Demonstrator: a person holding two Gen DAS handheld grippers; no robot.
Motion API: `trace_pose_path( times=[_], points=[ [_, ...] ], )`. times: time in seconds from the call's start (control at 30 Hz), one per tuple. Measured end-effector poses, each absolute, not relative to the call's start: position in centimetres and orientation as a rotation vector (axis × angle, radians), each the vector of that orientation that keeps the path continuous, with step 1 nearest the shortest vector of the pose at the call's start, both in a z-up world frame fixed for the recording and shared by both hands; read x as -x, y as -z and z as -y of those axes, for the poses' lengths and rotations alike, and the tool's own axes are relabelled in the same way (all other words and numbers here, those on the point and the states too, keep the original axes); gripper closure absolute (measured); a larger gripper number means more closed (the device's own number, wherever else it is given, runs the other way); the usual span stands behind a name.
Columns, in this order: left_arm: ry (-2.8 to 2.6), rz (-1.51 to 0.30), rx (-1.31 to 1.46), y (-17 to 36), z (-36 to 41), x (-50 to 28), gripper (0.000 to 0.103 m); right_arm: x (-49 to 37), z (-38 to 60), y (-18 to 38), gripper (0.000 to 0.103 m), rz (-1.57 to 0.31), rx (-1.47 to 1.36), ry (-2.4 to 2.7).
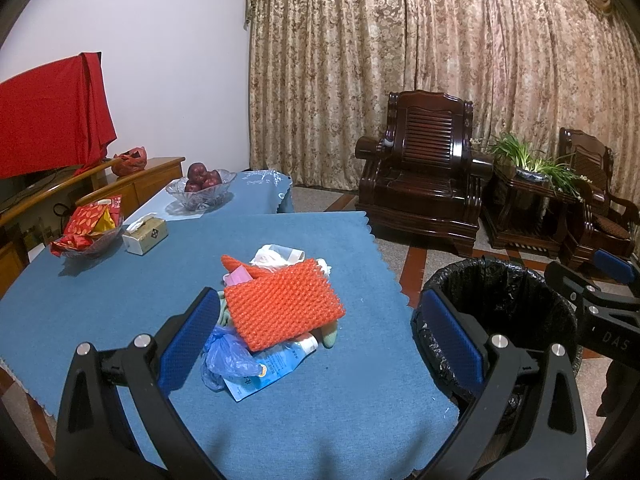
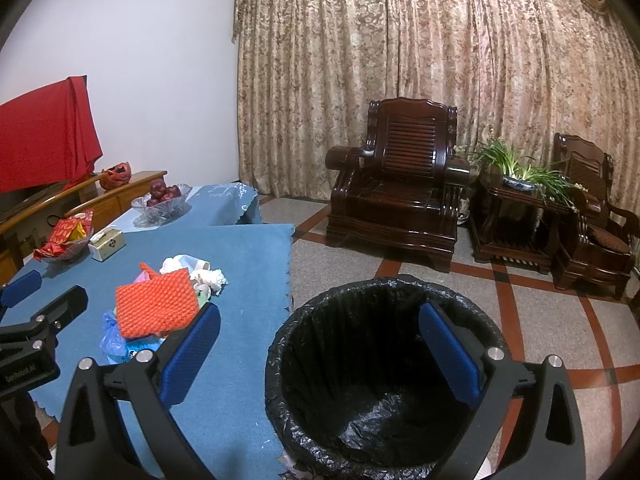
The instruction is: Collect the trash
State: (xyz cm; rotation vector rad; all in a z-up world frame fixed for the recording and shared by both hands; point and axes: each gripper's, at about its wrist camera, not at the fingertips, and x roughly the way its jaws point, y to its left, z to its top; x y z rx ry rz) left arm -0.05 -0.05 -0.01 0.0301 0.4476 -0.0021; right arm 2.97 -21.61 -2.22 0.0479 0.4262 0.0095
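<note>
Both grippers hang with blue fingers spread wide, gripping nothing: the left gripper (image 1: 320, 344) above the near part of a blue-clothed table (image 1: 100, 300), the right gripper (image 2: 320, 344) over a black-lined bin (image 2: 384, 364) on the floor just right of the table. Trash lies heaped mid-table: an orange foam net (image 1: 282, 310) on top, a blue bag (image 1: 226, 358) and a printed packet (image 1: 266, 372) at its near edge, white wrappers (image 1: 276, 258) behind. Far left on the table sit a snack bowl (image 1: 90, 230), a tissue box (image 1: 145, 234) and a bowl of apples (image 1: 202, 188). Dark wooden armchairs (image 1: 426, 176) stand before patterned curtains (image 1: 420, 60).
</note>
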Motion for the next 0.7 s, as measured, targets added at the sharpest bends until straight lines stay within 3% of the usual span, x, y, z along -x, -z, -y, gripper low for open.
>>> trace_pose_path(
  times=[0.7],
  points=[
    [-0.009,-0.460,-0.020,1.2,-0.7,-0.2,0.005,-4.3,20.1,3.6,0.006,-0.436,-0.044,-0.039]
  ],
)
